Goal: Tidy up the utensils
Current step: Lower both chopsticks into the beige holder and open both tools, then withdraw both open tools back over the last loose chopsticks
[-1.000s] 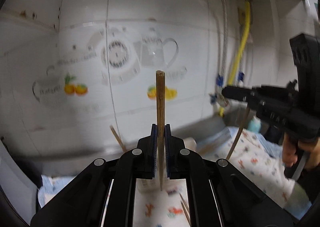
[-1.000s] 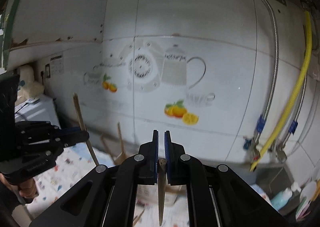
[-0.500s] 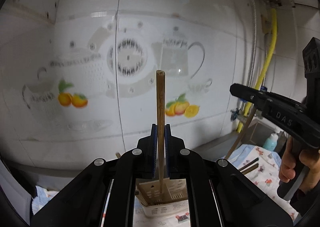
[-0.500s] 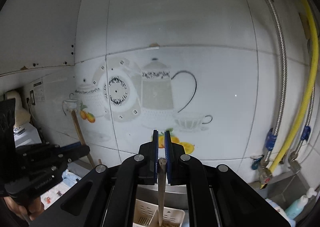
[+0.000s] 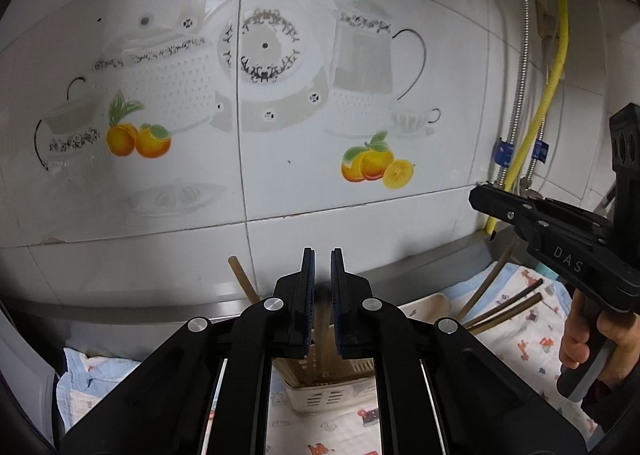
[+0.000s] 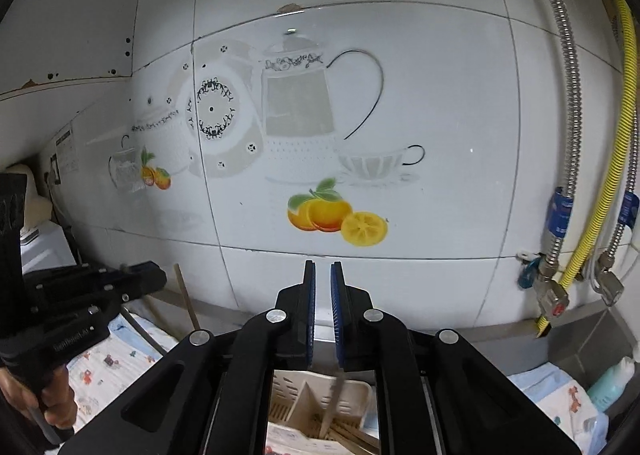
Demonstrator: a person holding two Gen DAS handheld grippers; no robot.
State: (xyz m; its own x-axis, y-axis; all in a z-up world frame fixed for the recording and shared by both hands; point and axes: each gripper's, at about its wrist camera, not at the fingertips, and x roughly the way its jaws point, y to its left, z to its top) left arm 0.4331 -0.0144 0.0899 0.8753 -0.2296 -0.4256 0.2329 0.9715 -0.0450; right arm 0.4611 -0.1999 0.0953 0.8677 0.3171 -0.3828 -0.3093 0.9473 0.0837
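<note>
Seen from the left wrist, the left gripper [image 5: 322, 255] has its fingers nearly together, with only a thin slit between the blue pads. A pale wooden chopstick [image 5: 322, 319] stands upright in that slit, its top smeared by blur, and I cannot tell whether the pads press on it. Its lower part runs down into a cream slotted holder [image 5: 316, 401] that stands on a printed cloth [image 5: 532, 343] on the table. Another wooden stick [image 5: 240, 275] leans out of the holder to the left. At the right edge a hand [image 5: 592, 339] holds the right gripper [image 5: 478, 197]. Below it a brown stick [image 5: 488, 283] slants down, and two dark chopsticks [image 5: 508, 311] lie on the cloth.

Next, from the right wrist, the right gripper [image 6: 322, 265] also shows its fingers close together with nothing between the pads. Under them a thin blurred chopstick [image 6: 337, 395] leans in the right-hand compartment of the holder [image 6: 296, 387], with other sticks lying at the bottom. The left gripper [image 6: 160, 279] reaches in from the left, gripped by a hand [image 6: 56, 399], near an upright stick [image 6: 186, 303]. Behind is a white tiled wall [image 6: 440, 115] printed with a teapot and oranges, and a yellow hose [image 6: 616, 159] runs down at the right.
</note>
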